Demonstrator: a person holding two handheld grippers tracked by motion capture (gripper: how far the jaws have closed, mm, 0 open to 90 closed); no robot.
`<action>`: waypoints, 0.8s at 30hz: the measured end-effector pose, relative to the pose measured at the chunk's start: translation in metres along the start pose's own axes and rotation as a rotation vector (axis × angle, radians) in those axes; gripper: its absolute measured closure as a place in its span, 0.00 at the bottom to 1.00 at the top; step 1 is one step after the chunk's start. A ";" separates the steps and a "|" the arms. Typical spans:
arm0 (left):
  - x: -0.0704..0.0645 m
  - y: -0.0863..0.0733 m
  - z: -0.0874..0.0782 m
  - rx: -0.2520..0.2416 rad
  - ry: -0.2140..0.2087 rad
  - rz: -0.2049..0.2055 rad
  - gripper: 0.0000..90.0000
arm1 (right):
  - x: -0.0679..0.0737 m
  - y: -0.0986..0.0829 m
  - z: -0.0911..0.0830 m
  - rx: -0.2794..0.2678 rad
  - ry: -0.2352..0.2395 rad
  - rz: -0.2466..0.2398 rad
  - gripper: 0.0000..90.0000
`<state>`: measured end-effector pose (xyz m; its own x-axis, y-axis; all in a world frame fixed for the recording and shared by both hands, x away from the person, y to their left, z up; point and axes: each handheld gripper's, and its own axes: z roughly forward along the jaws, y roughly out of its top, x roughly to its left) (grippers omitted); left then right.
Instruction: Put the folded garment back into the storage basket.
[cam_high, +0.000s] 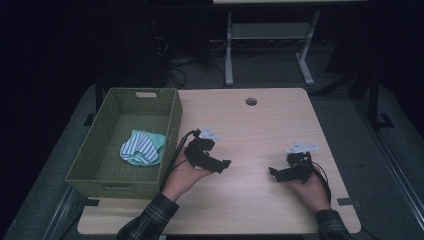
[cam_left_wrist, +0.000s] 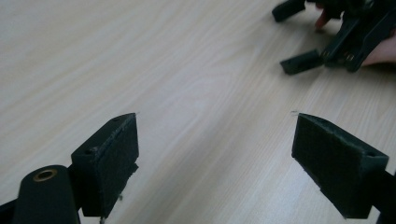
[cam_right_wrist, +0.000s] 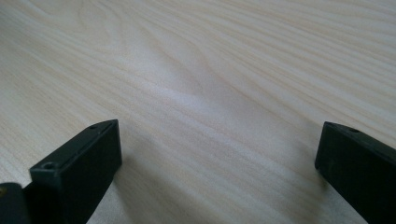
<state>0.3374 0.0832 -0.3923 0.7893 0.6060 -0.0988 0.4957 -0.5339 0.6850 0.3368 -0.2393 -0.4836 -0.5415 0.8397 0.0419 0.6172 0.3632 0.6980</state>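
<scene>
the left gripper (cam_high: 226, 164) rests low over the table (cam_high: 260, 130), held in the person's left hand (cam_high: 182, 176) just right of the basket (cam_high: 172, 125). its jaws stand wide apart with nothing between them; in the left gripper view the gripper (cam_left_wrist: 215, 135) shows two blocky black pads with a rough, felt-like face, and bare wood in the gap. the right gripper (cam_high: 273, 172) sits near the table's right front, cradled by the right hand (cam_high: 311, 191), its jaws pointing toward the left gripper. it too is released: in the right gripper view the gripper (cam_right_wrist: 219, 140) has its matte black, squared jaws spread far apart over the table (cam_right_wrist: 210, 70), gripping nothing. the two grippers are well apart, tips facing each other. in the left gripper view the right gripper (cam_left_wrist: 299, 35) appears farther off at the upper right.

the table is pale laminate with a fine, streaky wood grain, rounded corners and a round cable hole (cam_high: 251, 101) near its far edge. the basket is rectangular, olive green and woven, with a slot handle in its far wall. inside it lies a crumpled soft cloth (cam_high: 142, 147), white with dark stripes and a mint green part, bunched toward the right side of the basket floor. the sleeves (cam_high: 150, 220) are dark plaid.
</scene>
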 end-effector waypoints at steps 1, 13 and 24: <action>-0.001 -0.002 0.003 0.002 0.000 -0.003 0.16 | 0.000 0.000 0.000 0.000 0.000 0.000 0.00; -0.001 -0.023 0.036 0.042 0.004 0.010 0.16 | 0.000 0.000 0.000 0.000 0.000 -0.001 0.00; 0.001 -0.039 0.057 0.060 0.032 0.021 0.16 | 0.000 0.000 0.000 0.000 0.000 0.000 0.00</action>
<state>0.3392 0.0716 -0.4603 0.7884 0.6121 -0.0613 0.5006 -0.5805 0.6422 0.3368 -0.2393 -0.4836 -0.5416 0.8396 0.0414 0.6171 0.3637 0.6978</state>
